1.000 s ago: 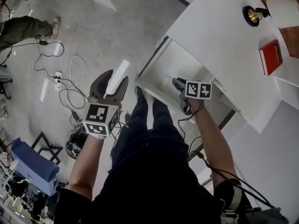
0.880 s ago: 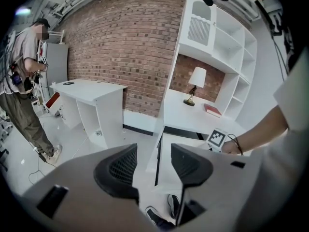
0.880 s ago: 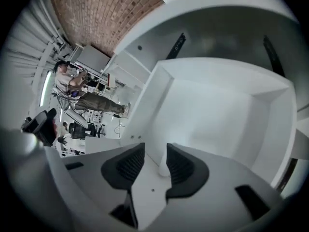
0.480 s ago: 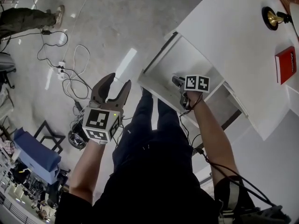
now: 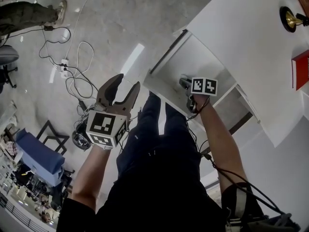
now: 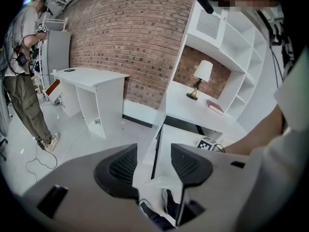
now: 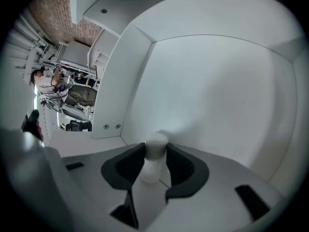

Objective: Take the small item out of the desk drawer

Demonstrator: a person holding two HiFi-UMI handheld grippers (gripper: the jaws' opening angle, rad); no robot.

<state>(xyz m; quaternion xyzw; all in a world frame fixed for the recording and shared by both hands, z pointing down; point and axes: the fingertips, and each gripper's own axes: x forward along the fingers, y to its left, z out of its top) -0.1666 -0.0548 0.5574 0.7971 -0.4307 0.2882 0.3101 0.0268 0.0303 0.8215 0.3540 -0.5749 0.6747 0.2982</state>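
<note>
Jaws: right gripper [image 7: 155, 150], just closing | gripping white cylinder [image 7: 150, 168] | in drawer [image 7: 217, 91]

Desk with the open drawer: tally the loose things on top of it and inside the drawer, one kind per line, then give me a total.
lamp, on the desk top: 1
red book, on the desk top: 1
small white tube, in the drawer: 1
Total: 3

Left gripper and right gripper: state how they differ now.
The left gripper is empty, jaws apart; the right gripper has just been closing its jaws onto a small white item. The left gripper hangs over the floor; the right gripper reaches inside the open drawer. Both point downward.
</note>
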